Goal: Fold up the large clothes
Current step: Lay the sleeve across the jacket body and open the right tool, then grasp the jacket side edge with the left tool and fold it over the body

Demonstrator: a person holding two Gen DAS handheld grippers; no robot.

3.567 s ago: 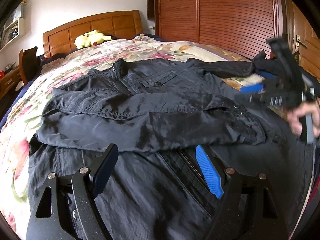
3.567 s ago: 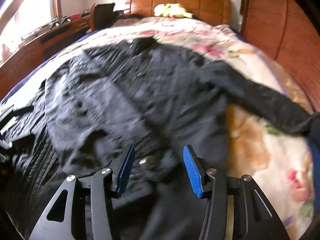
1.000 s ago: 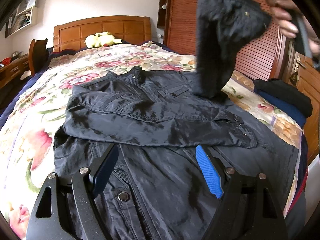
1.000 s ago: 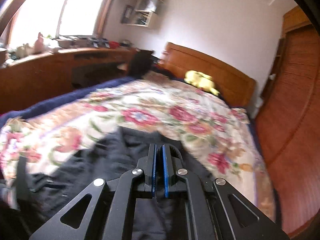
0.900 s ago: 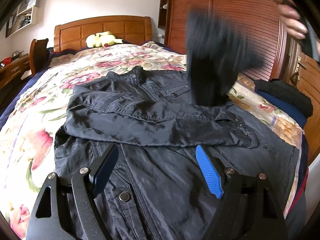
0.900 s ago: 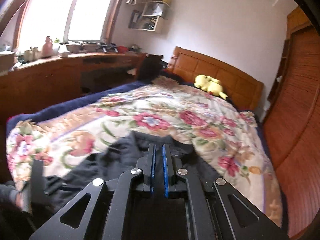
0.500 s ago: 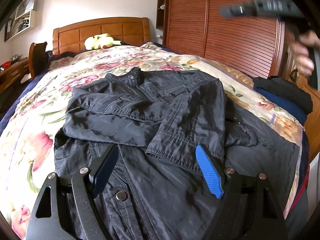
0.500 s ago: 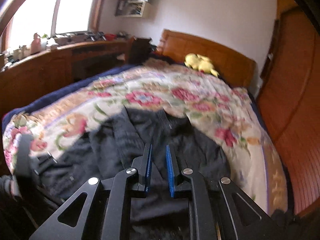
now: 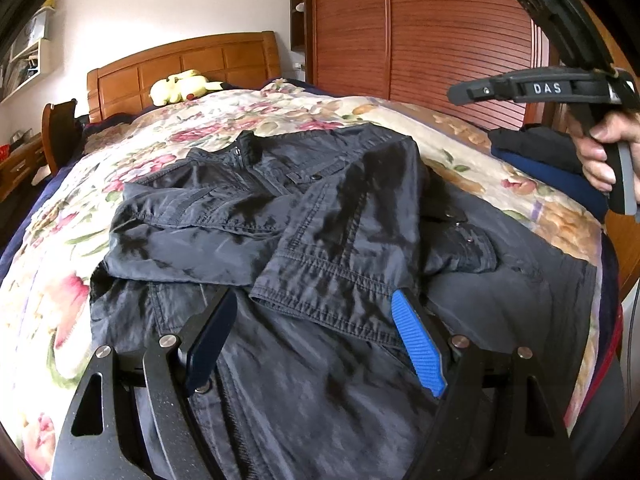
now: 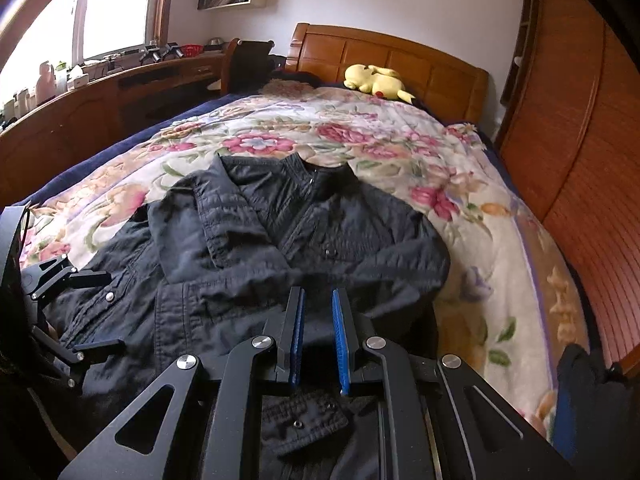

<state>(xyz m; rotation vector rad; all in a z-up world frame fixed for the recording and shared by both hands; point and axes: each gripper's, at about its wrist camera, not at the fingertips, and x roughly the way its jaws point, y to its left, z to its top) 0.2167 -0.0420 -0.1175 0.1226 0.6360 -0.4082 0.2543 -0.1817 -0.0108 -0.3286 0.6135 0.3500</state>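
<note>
With both sleeves crossed over its chest, the dark jacket lies flat on the floral bedspread, the left gripper wide and empty, the right gripper barely parted and empty, so folding the hem upward likely comes next.

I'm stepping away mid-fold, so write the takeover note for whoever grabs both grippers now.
Left gripper: open, empty, hovering low over the jacket's lower front.
Right gripper: jaws slightly apart, nothing between them, above the jacket.
Dark jacket: flat, front up, on the floral bedspread, collar toward the headboard.
Done: both sleeves folded in, crossing over the chest.
Left: fold the body up from the hem, then probably move it to the folded pile at the bed's edge.
</note>
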